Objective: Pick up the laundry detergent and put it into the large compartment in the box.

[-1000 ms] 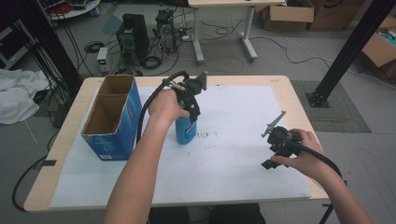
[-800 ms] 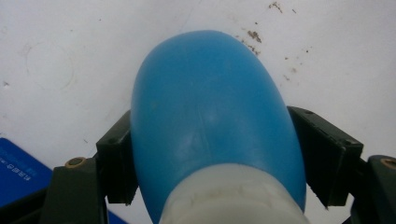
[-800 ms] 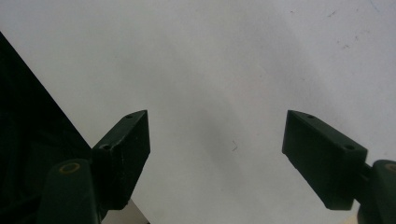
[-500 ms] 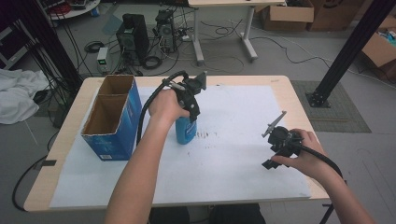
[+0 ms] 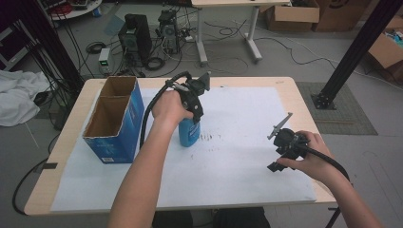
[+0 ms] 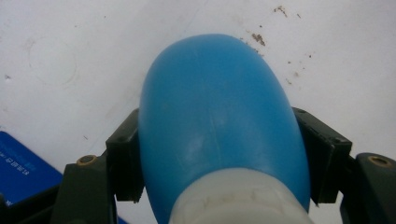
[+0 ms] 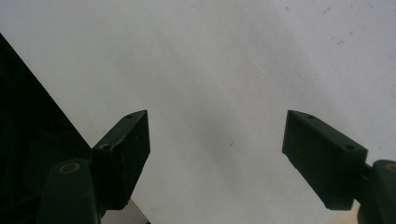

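Observation:
A blue plastic bottle (image 5: 189, 132) with a white cap stands upright on the white paper near the table's middle. My left gripper (image 5: 194, 111) comes down on it from above and is shut on its upper part. In the left gripper view the blue bottle (image 6: 219, 126) sits squeezed between both jaws, its white cap (image 6: 240, 198) nearest the camera. My right gripper (image 5: 277, 154) rests low over the paper at the right side. In the right gripper view the right gripper (image 7: 217, 144) stands open with nothing but bare paper between its fingers.
An open blue cardboard box (image 5: 114, 118) stands at the table's left, close to the bottle. White paper (image 5: 237, 161) covers most of the wooden tabletop (image 5: 62, 142). Small brown crumbs (image 5: 209, 138) lie just right of the bottle. Cables and computer gear sit on the floor beyond.

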Demonstrator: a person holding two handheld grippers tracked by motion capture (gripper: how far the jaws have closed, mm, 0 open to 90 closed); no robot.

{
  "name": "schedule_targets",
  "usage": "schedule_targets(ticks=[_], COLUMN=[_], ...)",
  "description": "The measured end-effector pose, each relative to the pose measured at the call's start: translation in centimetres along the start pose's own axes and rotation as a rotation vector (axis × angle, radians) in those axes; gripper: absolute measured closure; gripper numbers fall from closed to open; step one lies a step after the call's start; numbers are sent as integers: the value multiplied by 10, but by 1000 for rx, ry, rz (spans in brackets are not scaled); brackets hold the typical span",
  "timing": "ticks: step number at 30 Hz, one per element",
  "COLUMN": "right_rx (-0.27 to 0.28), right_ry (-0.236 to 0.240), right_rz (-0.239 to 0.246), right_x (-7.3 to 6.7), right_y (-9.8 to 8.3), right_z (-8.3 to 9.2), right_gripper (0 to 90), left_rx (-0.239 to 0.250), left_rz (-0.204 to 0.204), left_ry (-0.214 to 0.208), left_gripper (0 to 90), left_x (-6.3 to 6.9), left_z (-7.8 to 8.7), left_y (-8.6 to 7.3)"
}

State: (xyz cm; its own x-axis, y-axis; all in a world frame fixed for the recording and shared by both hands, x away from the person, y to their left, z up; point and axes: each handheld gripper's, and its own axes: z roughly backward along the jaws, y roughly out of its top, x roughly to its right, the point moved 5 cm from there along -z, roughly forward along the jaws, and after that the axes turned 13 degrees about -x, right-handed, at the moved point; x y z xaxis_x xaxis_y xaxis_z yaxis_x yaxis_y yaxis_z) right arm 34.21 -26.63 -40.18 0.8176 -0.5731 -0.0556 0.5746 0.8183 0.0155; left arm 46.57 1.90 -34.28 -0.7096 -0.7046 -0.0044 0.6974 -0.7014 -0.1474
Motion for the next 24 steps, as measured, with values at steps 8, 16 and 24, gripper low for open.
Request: schedule_targets(ticks=[8,16,24], right_rx=[-4,-2,0], right_ry=[-4,-2,-3], right_rz=[-4,-6,-5], right_x=[1,1,1], right_y=[-1,-1,-3], right_z=[0,1,0], right_gripper=[232,232,232], left_rx=[-7,-4,-5], left_rz=[11,21,21], left_ry=[7,8,3], left_gripper=[342,349,356], left_x=[-1,-2,-3], left_z=[-1,0,0], left_y=[0,0,0])
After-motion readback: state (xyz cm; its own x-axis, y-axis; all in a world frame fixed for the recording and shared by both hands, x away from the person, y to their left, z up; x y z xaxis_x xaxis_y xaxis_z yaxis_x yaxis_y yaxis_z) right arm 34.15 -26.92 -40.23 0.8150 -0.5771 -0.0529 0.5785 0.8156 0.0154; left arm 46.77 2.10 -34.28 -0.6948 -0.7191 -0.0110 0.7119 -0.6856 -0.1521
